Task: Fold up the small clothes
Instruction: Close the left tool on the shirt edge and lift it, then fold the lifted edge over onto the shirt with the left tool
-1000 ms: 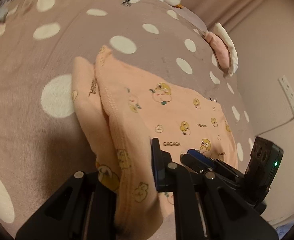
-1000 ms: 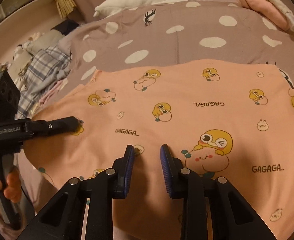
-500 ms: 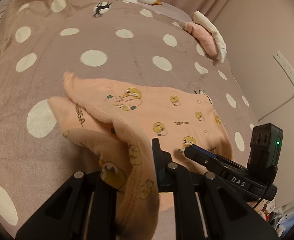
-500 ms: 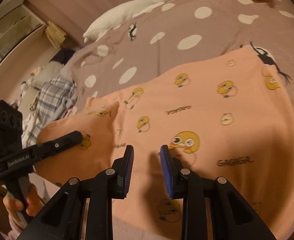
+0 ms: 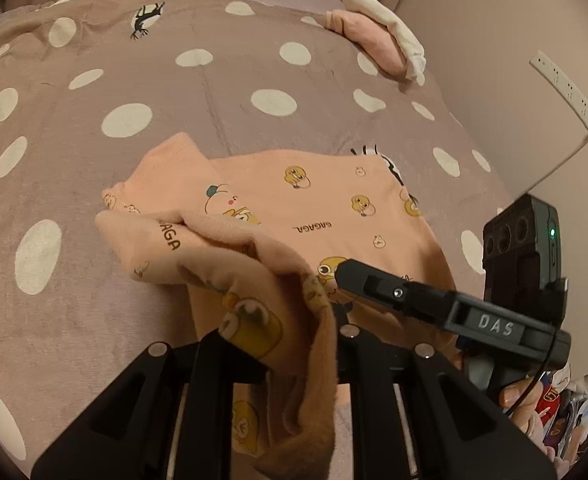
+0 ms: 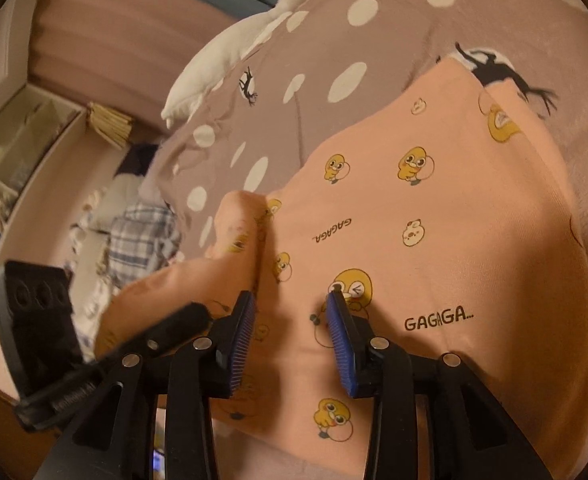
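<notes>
The peach garment (image 5: 334, 208) is lying on the polka-dot bedspread (image 5: 213, 80), spread flat just ahead of the right hand-held gripper (image 6: 289, 300) and gathered into a raised fold at the left hand-held gripper (image 5: 285, 344). The left one is clenching that lifted side edge — cloth is draping over and between its fingers and trailing down in front of its camera. The right one is holding nothing; its jaws have just been opening, and the blue pads (image 6: 340, 344) are hovering apart above the flat printed panel with only bare fabric beneath them.

Judging by the way it is sagging and creasing, the garment is looking light, soft and completely limp — it will not be holding any shape once released, and the knit is likely clinging a little to the fuzzy bedspread rather than sliding. Best holds are probably the hems and seams, where the cloth is doubled and a pinch is catching one clear layer. The right hand-held gripper is sitting near the left one, over the middle of the panel.
</notes>
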Demonstrator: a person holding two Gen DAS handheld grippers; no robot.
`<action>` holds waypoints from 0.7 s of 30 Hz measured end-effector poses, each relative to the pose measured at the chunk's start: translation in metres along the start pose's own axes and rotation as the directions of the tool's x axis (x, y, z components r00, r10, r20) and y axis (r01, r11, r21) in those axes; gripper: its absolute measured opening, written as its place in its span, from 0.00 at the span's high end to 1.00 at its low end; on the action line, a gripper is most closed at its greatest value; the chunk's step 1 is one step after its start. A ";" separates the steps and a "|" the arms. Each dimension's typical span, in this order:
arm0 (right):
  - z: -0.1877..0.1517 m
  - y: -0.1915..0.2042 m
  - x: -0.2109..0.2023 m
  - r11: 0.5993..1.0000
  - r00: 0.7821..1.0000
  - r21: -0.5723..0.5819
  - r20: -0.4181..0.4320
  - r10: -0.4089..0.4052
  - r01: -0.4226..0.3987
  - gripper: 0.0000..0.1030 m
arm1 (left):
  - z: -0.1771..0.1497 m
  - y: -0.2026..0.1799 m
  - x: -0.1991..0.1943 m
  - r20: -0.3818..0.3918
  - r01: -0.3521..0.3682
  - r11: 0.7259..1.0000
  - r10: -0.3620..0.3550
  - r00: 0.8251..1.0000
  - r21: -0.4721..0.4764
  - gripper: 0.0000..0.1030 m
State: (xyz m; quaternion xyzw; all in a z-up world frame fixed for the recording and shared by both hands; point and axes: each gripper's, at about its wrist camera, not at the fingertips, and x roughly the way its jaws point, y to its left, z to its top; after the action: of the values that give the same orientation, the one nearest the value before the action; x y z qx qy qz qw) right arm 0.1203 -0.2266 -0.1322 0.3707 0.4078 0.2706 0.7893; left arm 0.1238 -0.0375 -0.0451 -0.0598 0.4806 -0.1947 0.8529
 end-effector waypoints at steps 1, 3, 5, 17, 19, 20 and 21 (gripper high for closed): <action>0.000 -0.001 0.000 1.000 1.000 0.007 -0.003 0.009 -0.009 0.63 | 0.000 -0.002 0.002 -0.007 -0.002 1.000 0.002 1.000 0.007 0.85; 0.001 -0.004 0.000 0.999 0.999 0.028 -0.007 0.031 -0.031 0.60 | 0.000 -0.006 0.006 -0.017 0.002 1.000 -0.001 1.000 0.024 0.83; 0.003 -0.006 0.001 0.997 0.998 0.055 -0.010 0.058 -0.058 0.57 | -0.001 -0.012 0.008 -0.023 0.005 0.999 -0.004 1.000 0.046 0.79; 0.010 -0.023 -0.003 0.965 0.984 0.197 0.004 0.177 -0.174 0.55 | -0.007 -0.018 0.015 -0.061 0.194 0.979 -0.191 0.980 0.063 0.54; 0.011 -0.024 -0.002 0.963 0.983 0.205 0.002 0.181 -0.178 0.55 | -0.005 -0.023 0.015 -0.069 0.226 0.972 -0.221 0.973 0.066 0.51; 0.011 -0.024 -0.002 0.962 0.983 0.207 0.003 0.181 -0.178 0.55 | -0.004 -0.026 0.016 -0.076 0.228 0.971 -0.223 0.972 0.070 0.51; 0.012 -0.024 -0.002 0.962 0.984 0.210 0.005 0.180 -0.177 0.55 | -0.003 -0.030 0.017 -0.081 0.224 0.971 -0.218 0.973 0.081 0.51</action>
State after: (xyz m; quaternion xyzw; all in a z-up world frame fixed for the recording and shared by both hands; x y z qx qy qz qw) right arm 0.1321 -0.2463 -0.1457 0.4852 0.4045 0.2985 0.7155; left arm 0.1212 -0.0715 -0.0518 -0.0677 0.4922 -0.3119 0.8099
